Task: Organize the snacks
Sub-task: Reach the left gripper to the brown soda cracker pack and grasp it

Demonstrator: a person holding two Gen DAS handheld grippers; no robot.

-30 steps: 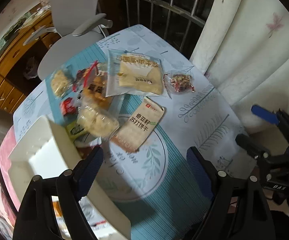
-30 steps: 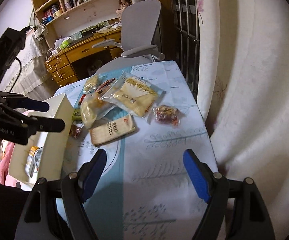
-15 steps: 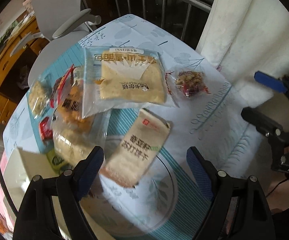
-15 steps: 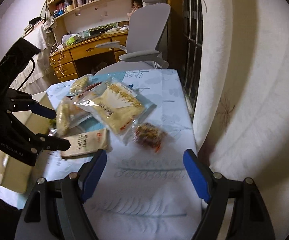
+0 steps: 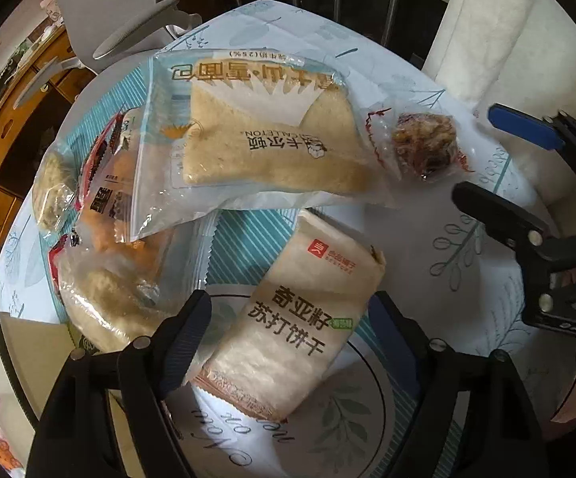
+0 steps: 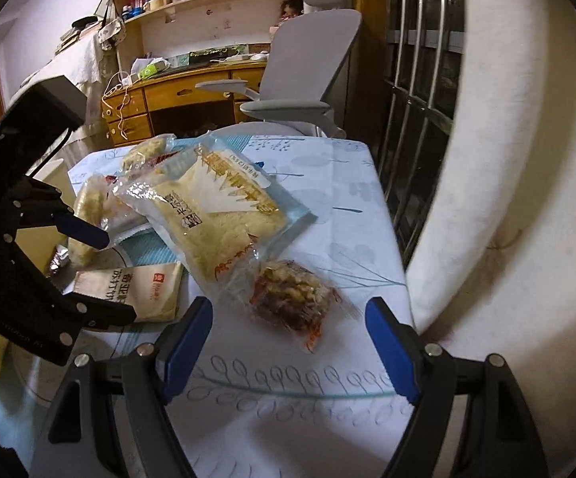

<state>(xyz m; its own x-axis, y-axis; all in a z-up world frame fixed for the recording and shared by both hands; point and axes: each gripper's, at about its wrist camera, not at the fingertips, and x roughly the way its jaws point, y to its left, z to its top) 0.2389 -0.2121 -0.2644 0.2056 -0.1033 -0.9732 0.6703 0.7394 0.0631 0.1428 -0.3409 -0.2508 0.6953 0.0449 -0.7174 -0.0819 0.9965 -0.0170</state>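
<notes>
A beige soda cracker pack [image 5: 295,318] lies on the table right between the open jaws of my left gripper [image 5: 291,338], untouched as far as I can tell. Behind it lies a large clear bread bag [image 5: 256,139], with a small clear nut-cake packet [image 5: 423,147] at its right. In the right wrist view the nut-cake packet [image 6: 291,298] lies just ahead of my open, empty right gripper [image 6: 288,342], with the bread bag [image 6: 216,215] and the cracker pack [image 6: 136,290] to its left. Several smaller snack bags [image 5: 108,263] pile at the left.
The table carries a pale blue leaf-print cloth [image 6: 327,207]. A white box edge [image 5: 21,338] shows at the left. A grey office chair [image 6: 303,79] stands behind the table, a wooden desk [image 6: 184,95] beyond it, and a curtain [image 6: 506,159] and window bars on the right.
Both grippers have moved forward and down toward the snacks. The left one now straddles the cracker pack and the right one has closed in on the nut-cake packet. Both stay open.
</notes>
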